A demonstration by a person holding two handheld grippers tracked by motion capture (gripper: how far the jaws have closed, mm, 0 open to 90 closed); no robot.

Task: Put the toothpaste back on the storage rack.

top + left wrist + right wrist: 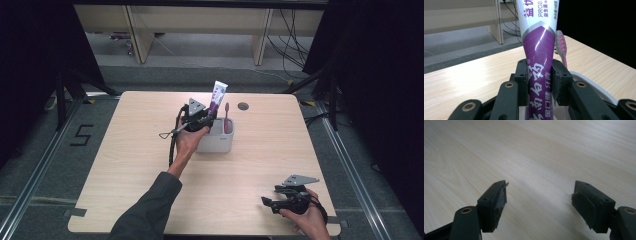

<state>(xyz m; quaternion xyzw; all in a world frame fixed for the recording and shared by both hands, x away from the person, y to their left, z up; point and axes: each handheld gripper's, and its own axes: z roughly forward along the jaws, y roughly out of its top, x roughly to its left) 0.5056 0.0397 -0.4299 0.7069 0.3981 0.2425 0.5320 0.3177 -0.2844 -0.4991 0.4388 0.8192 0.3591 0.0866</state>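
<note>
Left gripper view: toothpaste tube (pixel 539 55) upright, clamped between left hand-held gripper (pixel 539 75) jaws.

Probably a lab or recording studio: black curtains (pixel 30 75) flank the wooden table (pixel 150 165), loose cables (pixel 292 40) trail behind it, and a taped floor number (pixel 82 135) sits left of it.

Evenly lit from above; the worktop (pixel 250 165) looks bright against black surroundings. Glare streaks the toothpaste tube (pixel 540 50). Close gripper parts blur softly.
</note>
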